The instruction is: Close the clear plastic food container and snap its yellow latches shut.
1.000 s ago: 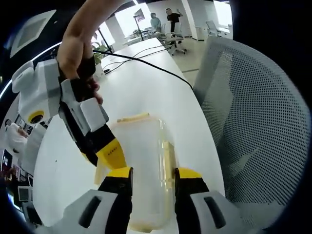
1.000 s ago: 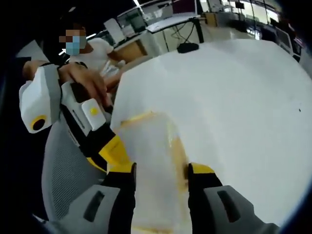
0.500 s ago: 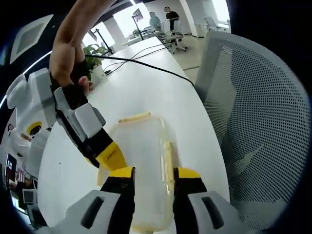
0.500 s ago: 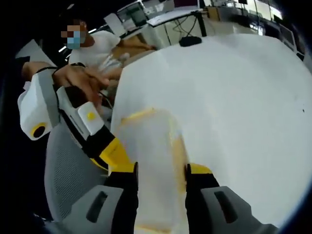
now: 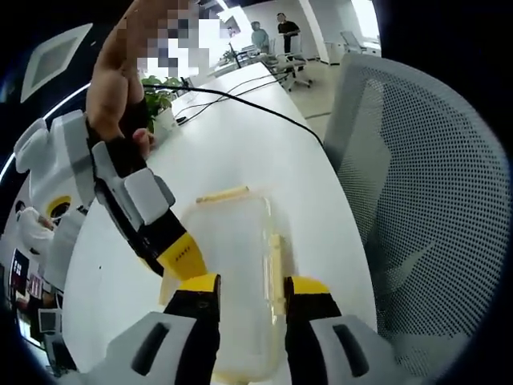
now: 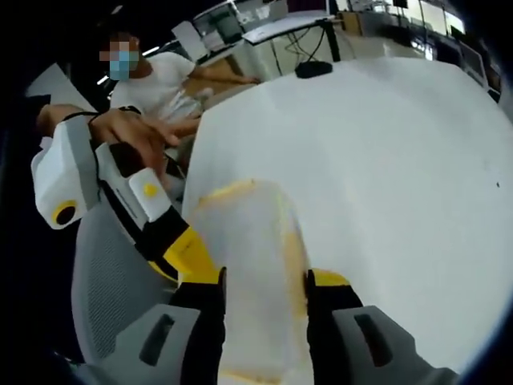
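A clear plastic container (image 5: 240,249) lies flat on the white table (image 5: 240,136) with its lid down. One yellow latch (image 5: 220,193) sits at its far end and another (image 5: 276,261) along its right side. My left gripper (image 5: 252,289) stands over the near part of the lid, jaws a little apart. The right gripper's yellow fingertip (image 5: 183,257) touches the container's left edge. In the right gripper view the container (image 6: 252,257) runs up between the jaws of my right gripper (image 6: 264,285), which are also apart. The left gripper's fingertip (image 6: 191,250) rests against its left side.
A grey mesh chair (image 5: 417,200) stands close to the table's right edge and shows again as the chair (image 6: 96,273). A black cable (image 5: 240,100) crosses the far table by a plant (image 5: 156,92). A person in white (image 6: 160,84) sits behind.
The left gripper's jaws have drawn slightly closer together. The container has stayed in place, and both grippers have only shifted a little around it.
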### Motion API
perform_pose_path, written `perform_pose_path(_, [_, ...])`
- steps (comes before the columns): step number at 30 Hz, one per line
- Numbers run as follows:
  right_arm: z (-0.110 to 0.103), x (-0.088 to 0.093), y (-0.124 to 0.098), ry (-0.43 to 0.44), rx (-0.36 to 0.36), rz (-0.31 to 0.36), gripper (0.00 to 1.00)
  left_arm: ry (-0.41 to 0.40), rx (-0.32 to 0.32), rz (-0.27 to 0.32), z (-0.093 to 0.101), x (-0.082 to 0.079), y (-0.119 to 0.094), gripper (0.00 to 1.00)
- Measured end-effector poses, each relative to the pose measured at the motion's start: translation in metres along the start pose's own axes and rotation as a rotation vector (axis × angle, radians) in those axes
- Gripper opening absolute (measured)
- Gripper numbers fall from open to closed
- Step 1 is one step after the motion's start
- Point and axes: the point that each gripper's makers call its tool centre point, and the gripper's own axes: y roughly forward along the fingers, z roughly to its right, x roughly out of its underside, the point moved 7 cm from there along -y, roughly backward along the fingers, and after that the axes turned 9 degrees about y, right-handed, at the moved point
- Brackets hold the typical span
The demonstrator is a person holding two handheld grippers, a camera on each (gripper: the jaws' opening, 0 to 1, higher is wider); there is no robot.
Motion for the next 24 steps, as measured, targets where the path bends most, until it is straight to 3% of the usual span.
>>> perform_pose_path(6, [-0.0036, 0.0007, -0.0014, -0.023, 0.027, 0.027, 0.37, -0.069, -0.005, 0.007, -0.002, -0.0022, -0.0007, 0.25])
perform_pose_path(16, [-0.0058, -0.001, -0.0012, -0.048, 0.058, 0.032, 0.37, -0.059, -0.007, -0.009, -0.001, -0.0039, -0.0012, 0.25])
perform_pose_path(24, [-0.0054, -0.0018, -0.0038, -0.046, 0.109, 0.051, 0.41, -0.105, -0.01, -0.034, -0.0016, -0.0042, -0.0035, 0.27])
